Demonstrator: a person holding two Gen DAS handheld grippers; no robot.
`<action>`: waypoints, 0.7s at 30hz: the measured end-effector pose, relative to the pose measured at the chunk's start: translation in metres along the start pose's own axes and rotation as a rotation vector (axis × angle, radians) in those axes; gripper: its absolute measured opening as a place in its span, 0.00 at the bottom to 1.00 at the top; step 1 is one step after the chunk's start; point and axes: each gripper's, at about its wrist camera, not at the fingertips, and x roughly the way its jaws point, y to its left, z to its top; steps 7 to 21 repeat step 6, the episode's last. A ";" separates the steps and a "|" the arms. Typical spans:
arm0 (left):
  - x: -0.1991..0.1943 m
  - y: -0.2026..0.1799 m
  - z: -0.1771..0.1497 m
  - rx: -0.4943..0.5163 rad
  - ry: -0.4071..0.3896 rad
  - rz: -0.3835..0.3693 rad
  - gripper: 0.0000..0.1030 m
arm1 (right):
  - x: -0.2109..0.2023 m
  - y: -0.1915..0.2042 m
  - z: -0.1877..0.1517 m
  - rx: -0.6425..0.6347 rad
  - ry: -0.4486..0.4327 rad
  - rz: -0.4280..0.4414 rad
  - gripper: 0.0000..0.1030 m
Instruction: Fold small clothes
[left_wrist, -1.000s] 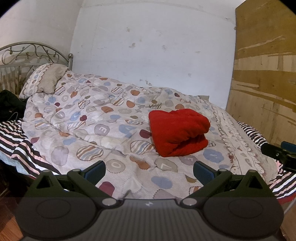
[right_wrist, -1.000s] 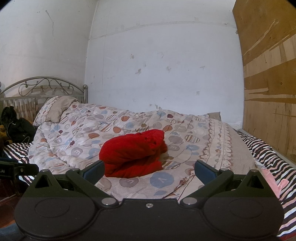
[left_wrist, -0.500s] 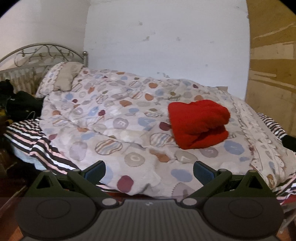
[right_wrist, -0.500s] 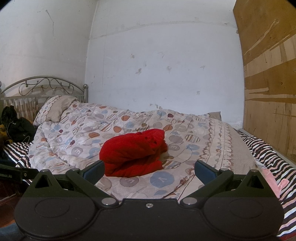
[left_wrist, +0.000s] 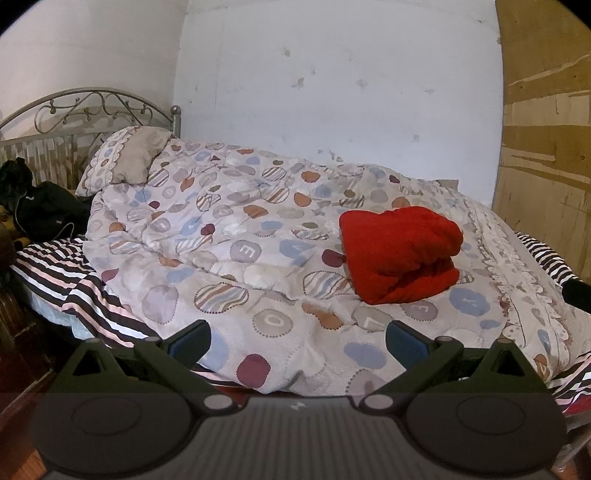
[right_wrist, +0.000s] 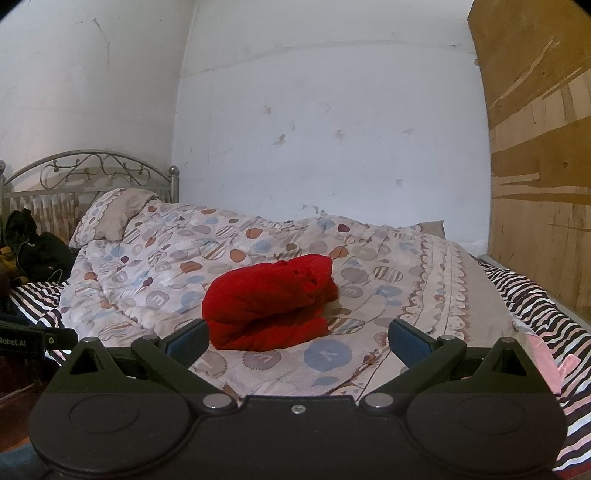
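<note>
While both tools hang short of the bed's near edge, the left gripper (left_wrist: 297, 341) and right gripper (right_wrist: 297, 341) stand spread wide, grasping nothing. Ahead of the right one, off to the left one's right, the folded red garment (right_wrist: 269, 304) rests on the patterned quilt (left_wrist: 229, 258), with bare quilt around it.

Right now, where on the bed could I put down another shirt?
The patterned quilt is bare between the pillow and the red folded garment, and in front of the garment near the bed's edge. It is crowded by the headboard, where dark clothes are piled.
</note>
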 end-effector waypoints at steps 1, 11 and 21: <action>0.000 0.000 0.000 0.000 0.000 -0.001 1.00 | 0.000 0.000 0.000 -0.001 0.000 -0.001 1.00; 0.000 -0.001 -0.001 0.005 0.003 -0.002 1.00 | 0.000 0.000 0.000 -0.001 0.000 0.000 1.00; 0.000 -0.001 -0.001 0.005 0.003 -0.002 1.00 | 0.000 0.000 0.000 -0.001 0.000 0.000 1.00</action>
